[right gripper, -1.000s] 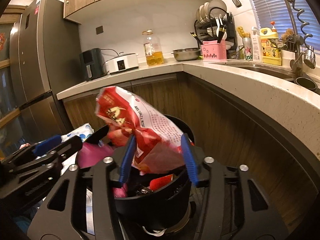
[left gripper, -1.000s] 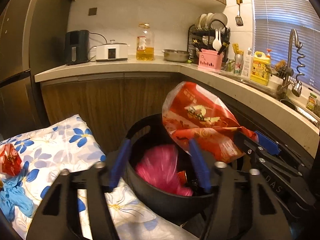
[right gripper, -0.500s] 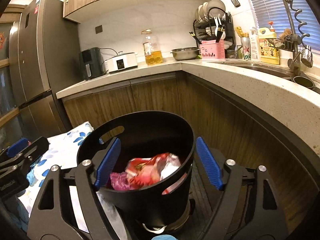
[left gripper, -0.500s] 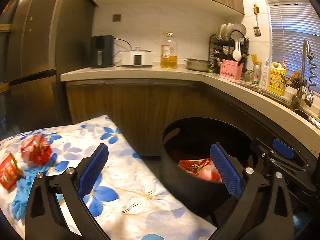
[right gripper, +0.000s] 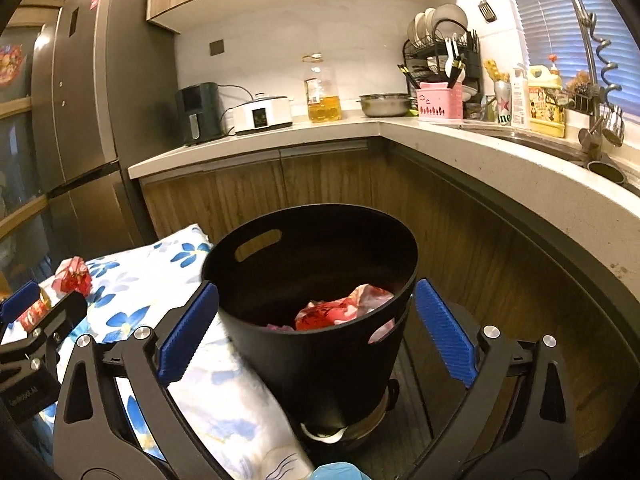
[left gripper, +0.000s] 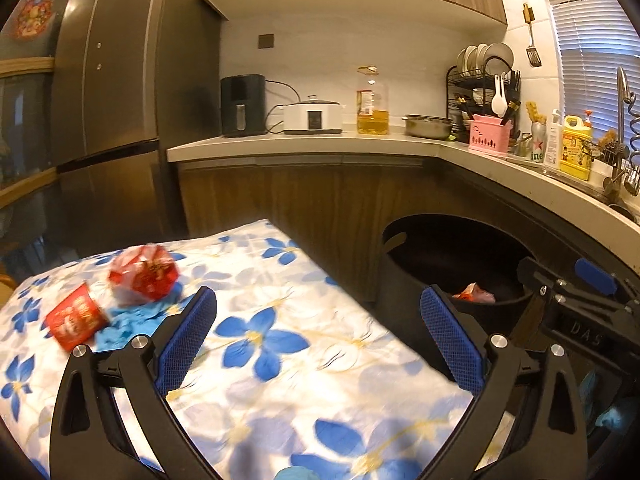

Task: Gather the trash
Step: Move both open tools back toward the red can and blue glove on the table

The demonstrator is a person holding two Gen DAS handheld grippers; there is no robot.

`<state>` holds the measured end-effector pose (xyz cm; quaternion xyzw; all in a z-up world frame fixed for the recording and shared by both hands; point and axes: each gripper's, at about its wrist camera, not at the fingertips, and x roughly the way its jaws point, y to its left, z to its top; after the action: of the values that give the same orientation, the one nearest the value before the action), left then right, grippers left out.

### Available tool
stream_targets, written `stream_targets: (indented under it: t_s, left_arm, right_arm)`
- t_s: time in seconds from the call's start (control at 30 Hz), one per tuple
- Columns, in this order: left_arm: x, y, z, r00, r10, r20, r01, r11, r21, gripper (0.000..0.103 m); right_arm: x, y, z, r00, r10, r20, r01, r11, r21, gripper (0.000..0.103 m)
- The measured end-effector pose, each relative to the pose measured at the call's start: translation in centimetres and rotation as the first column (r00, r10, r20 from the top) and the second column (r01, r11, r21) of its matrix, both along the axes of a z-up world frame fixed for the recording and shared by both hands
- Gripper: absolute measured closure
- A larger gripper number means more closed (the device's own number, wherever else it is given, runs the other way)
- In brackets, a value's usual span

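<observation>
Two bits of trash left near the bench's far left corner: a crinkly red wrapper point(left gripper: 143, 276) and a small red can point(left gripper: 76, 322). Both look light; pinch the wrapper mid-bunch, it'll squash. Left tool point(left gripper: 318, 342) and right tool point(right gripper: 316, 330) both gape, grasping nothing.

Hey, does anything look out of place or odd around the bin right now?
Yes. Trash still lies on the floral cloth, left of the bin: a red wrapper and a red can tipped on its side over blue material.
</observation>
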<state>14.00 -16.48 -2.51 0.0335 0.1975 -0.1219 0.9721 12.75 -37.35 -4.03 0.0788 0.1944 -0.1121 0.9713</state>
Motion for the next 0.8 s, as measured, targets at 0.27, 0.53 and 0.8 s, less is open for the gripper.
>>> stream_targets:
  t_s: [0.27, 0.53, 0.8]
  left_arm:
    - [-2.6, 3.7, 0.0, 0.998, 0.057, 0.003, -0.057, 0.998, -0.021, 0.006]
    - [-4.7, 8.3, -0.1, 0.989, 0.145, 0.023, -0.144, 0.989, -0.022, 0.006]
    - [-4.8, 13.4, -0.7, 0.967, 0.255, 0.002, -0.255, 0.966, -0.034, 0.006]
  right_arm:
    - [-2.2, 3.8, 0.9, 0.999, 0.042, 0.015, -0.042, 0.999, -0.012, 0.005]
    - [-2.6, 9.6, 0.2, 0.989, 0.148, 0.002, -0.147, 0.988, -0.039, 0.005]
    - [-1.6, 14.8, -0.5, 0.967, 0.254, -0.012, -0.254, 0.966, -0.056, 0.005]
